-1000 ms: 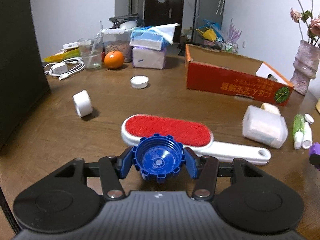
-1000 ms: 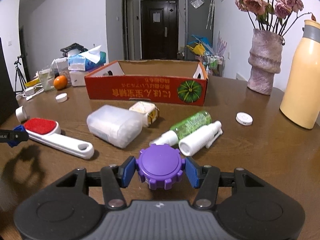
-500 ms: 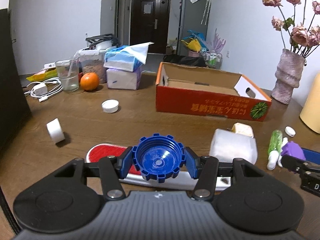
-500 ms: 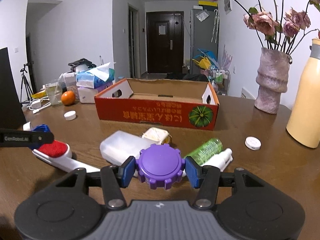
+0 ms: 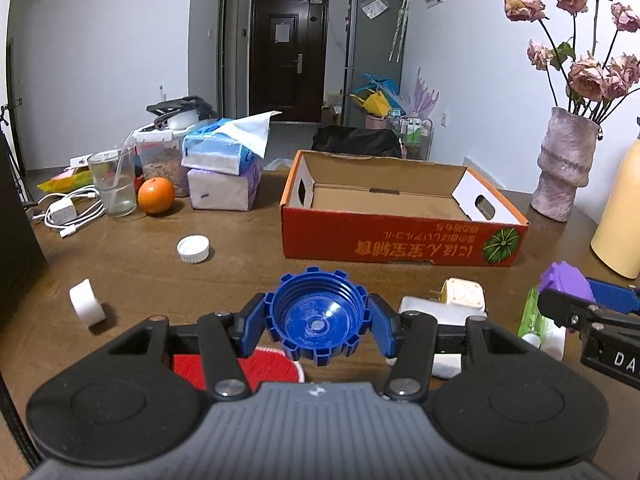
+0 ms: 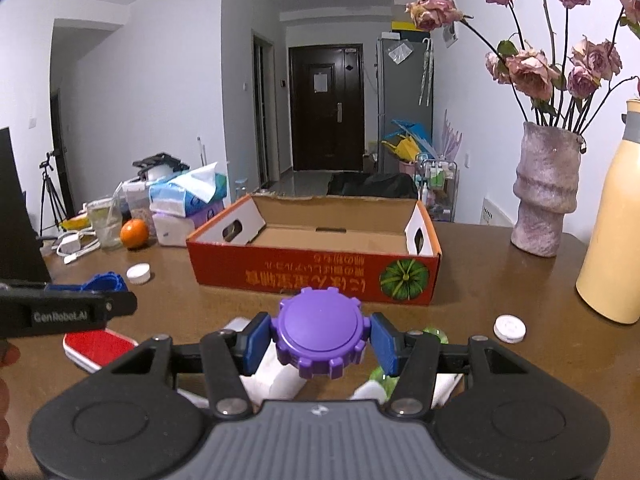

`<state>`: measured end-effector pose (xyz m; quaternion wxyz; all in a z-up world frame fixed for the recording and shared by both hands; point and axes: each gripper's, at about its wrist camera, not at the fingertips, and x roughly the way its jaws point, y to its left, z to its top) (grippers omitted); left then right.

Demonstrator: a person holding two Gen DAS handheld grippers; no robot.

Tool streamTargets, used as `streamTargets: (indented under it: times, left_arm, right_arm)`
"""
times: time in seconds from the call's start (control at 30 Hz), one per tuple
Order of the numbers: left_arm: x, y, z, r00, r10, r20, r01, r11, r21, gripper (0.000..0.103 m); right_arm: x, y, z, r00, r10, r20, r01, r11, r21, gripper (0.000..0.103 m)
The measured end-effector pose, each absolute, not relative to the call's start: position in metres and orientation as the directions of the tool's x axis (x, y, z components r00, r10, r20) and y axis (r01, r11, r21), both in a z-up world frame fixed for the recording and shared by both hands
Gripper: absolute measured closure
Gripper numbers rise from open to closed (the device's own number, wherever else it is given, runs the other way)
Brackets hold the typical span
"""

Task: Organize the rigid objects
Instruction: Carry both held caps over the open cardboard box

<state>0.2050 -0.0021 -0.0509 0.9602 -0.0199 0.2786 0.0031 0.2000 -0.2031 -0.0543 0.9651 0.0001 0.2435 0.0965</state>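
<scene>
Since a second ago both views have lifted: the red brush point(image 5: 256, 364) has slid down under the left hand-held gripper point(image 5: 316, 320), and the open red box point(image 5: 400, 232) now sits closer and nearer the middle of each view. The left hand-held gripper points slightly down over the desk point(image 5: 240, 264), its jaws clamped on a blue cap point(image 5: 316, 318) with its hollow side facing the camera. The right hand-held gripper point(image 6: 320, 340), angled the same way, squeezes a purple cap point(image 6: 320, 330) above the white bottles point(image 6: 280, 380).
</scene>
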Motion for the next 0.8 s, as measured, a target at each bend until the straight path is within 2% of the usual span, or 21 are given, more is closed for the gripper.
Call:
streamTargets:
  times: [0.8]
  left_arm:
    - [0.262,-0.031,-0.028,0.886,-0.004,-0.464,-0.013,0.999,-0.033,0.048]
  right_arm:
    - [0.262,-0.202,-0.035,0.9,0.165,-0.404,-0.157,0.986,0.054,0.05]
